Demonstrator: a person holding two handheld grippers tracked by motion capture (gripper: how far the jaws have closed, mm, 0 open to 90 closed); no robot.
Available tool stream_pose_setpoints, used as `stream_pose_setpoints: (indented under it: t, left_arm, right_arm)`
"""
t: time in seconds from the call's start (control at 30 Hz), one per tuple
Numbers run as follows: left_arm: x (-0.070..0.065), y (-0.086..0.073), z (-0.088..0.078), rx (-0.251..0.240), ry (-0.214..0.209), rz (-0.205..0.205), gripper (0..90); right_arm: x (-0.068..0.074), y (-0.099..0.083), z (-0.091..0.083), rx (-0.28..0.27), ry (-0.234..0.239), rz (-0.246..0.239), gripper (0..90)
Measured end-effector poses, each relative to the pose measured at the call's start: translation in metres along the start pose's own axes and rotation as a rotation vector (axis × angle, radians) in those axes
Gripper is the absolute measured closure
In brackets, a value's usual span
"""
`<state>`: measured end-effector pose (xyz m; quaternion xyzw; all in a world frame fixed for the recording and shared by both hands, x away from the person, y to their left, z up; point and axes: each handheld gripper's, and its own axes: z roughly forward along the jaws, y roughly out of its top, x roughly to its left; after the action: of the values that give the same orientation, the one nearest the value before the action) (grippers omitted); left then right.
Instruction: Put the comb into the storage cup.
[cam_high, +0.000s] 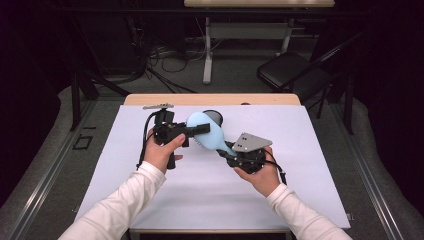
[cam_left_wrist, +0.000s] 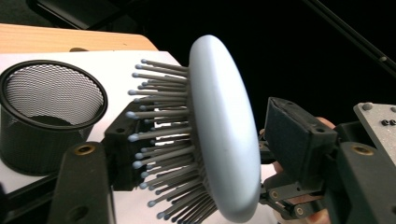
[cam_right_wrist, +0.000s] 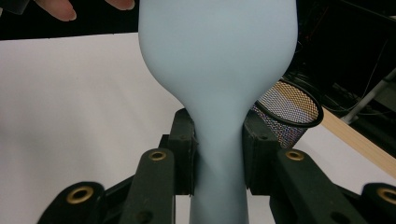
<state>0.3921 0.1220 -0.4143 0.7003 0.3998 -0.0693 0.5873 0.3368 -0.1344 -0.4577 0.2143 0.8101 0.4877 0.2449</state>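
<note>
A pale blue hairbrush (cam_high: 207, 131) is being held up over the desk (cam_high: 150, 195), above the middle of its far half, between the two hand-held grippers. The right hand-held gripper (cam_high: 231, 152) is clenching the brush by its narrow handle: in the right gripper view both black pads are pressing on the neck of the handle (cam_right_wrist: 219, 140) from either side, and the smooth back of the brush head is widening out above them.

The left hand-held gripper (cam_high: 197, 130) is reaching in level from the left and is bracketing the brush head. In the left gripper view the oval head (cam_left_wrist: 224, 135) is standing on edge between the jaws, its grey bristles (cam_left_wrist: 159, 140) pointing at the left pad, whose tips are touching or all but touching it, while the right pad is sitting close to the smooth back with a sliver of dark gap showing. So the jaws are straddling the head, and I cannot tell that they are pinching it yet.

A black mesh cup (cam_high: 214, 116) is standing upright on the desk just behind the brush, near the middle of the far edge. A white sheet (cam_high: 300, 150) is covering most of the desk top, leaving a strip of wood along the far edge.
</note>
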Motion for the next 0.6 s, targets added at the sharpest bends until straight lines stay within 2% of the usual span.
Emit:
stream_pose_setpoints:
  t: [0.27,0.43,0.6]
  left_arm:
    - [-0.0013,-0.0005,0.0,0.012,0.013,0.021,36.5]
    - [-0.0004,-0.0006,-0.0003,0.019,0.015,0.006,38.1]
    - [0.0005,-0.0007,-0.0006,0.019,-0.008,-0.009,41.9]
  right_arm:
    - [0.0005,-0.0022,0.0003,0.001,0.004,0.002,68.8]
    - [0.0007,-0.0037,0.0004,0.001,0.004,0.004,68.8]
    - [0.0006,-0.0054,0.0005,0.006,0.005,0.007,68.9]
